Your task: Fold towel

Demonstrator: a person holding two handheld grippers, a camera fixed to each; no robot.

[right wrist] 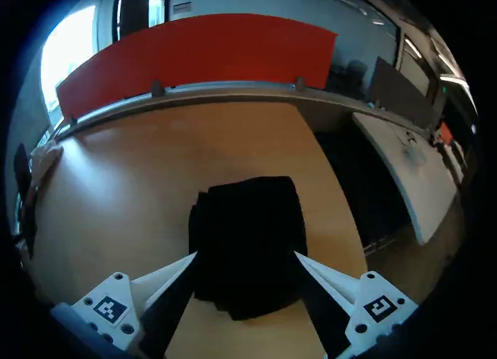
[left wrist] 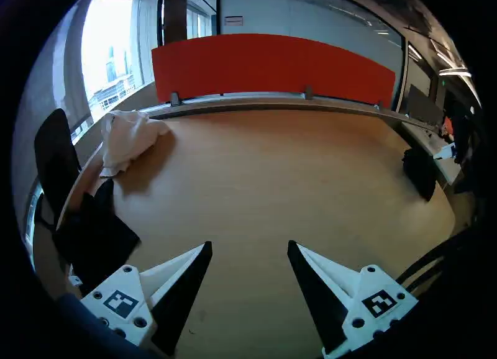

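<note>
Right gripper [right wrist: 245,254] wide apart, angled down over black towel [right wrist: 248,222].

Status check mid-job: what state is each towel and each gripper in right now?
black towel: folded into a flat stack, lying on the wooden table
white towel: unfolded, crumpled in a heap near the far corner
left gripper: open, nothing between its fingers
right gripper: open, fingers either side of the black towel

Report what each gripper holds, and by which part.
Left gripper: nothing. Right gripper straddles the folded black towel, fingers open at its sides; a real hold cannot be told.
</note>
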